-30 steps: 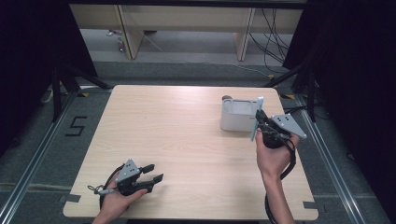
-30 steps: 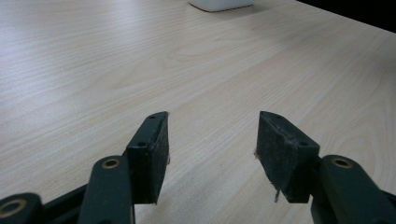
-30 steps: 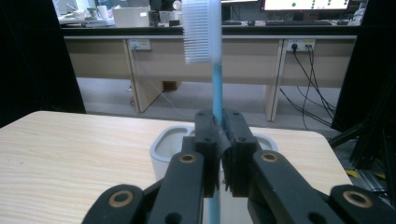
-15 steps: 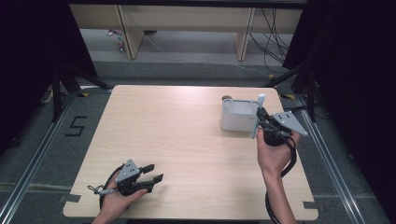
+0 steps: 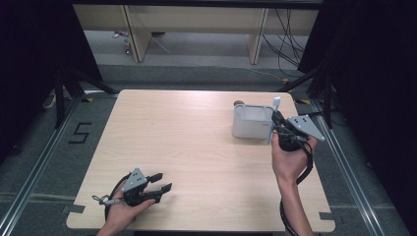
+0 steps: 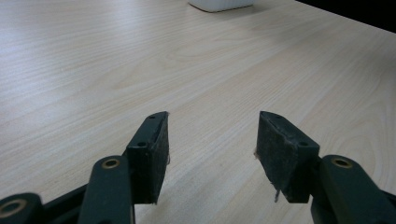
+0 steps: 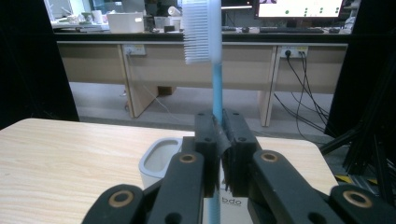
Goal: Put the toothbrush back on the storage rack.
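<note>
The right hand (image 5: 287, 160) comes up from the near edge of the table (image 5: 196, 147), forearm stretched forward and wrist raised, and carries the right gripper (image 5: 278, 129) just beside the right wall of the white container (image 5: 251, 123), on its near-right corner. The grey plate on top of this gripper points away from the container. Its jaws are clenched on a toothbrush (image 7: 212, 60), which stands almost upright between them. In the right gripper view the handle is a clear light blue and runs straight up through the pinched jaws; the head at the top is white, with white bristles facing left. In the high view the toothbrush (image 5: 273, 118) leans a little, its head above the container's right rim and its lower end down beside the container's outer wall.

The container is a white, rounded-corner tub, open on top, standing on the far right part of the table.

The left hand (image 5: 123, 209) lies low at the near left corner of the table, well apart from the container, with the left gripper (image 5: 156, 182) pointing toward it. Its jaws are spread wide with nothing between them; the left gripper view shows bare wood between the two dark pads (image 6: 156, 156).
</note>
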Available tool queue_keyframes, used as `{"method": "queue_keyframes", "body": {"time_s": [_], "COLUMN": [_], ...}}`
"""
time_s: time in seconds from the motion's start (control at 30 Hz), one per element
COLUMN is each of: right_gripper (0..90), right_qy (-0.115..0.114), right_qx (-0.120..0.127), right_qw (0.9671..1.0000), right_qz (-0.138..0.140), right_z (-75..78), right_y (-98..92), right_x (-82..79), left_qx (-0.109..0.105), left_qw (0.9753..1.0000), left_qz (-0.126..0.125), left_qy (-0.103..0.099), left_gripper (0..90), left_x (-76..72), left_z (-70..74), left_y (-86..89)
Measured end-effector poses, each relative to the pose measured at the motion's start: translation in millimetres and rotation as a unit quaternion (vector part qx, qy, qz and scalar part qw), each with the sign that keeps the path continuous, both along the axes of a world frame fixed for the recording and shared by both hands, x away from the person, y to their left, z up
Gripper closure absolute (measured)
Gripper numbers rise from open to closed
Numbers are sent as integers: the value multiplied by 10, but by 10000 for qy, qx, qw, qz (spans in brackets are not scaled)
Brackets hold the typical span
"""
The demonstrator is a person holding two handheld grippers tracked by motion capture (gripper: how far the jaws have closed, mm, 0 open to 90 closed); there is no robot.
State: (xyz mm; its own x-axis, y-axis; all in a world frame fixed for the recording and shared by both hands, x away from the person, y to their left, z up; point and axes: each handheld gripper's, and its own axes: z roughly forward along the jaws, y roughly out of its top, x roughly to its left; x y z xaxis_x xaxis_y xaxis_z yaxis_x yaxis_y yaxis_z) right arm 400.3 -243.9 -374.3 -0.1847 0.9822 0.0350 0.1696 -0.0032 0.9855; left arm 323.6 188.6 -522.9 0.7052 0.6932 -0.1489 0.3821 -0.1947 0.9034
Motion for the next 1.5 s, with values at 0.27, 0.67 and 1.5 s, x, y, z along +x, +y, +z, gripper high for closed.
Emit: {"method": "queue_keyframes", "body": {"time_s": [0.27, 0.67, 1.5], "right_gripper": [860, 860, 860], "right_qy": [30, -58, -145], "right_qx": [32, -16, -30], "right_qw": [10000, 10000, 9998], "right_qz": [-8, -48, -105], "right_z": [22, 45, 98], "right_y": [2, -16, -24], "right_x": [22, 77, 182], "left_qx": [-4, -23, 6], "left_qw": [10000, 10000, 10000], "left_qz": [3, 0, -14], "left_qy": [0, -6, 2], "left_gripper": [436, 435, 436], "left_x": [0, 1, 4], "left_z": [0, -1, 1], "left_y": [1, -4, 5]}}
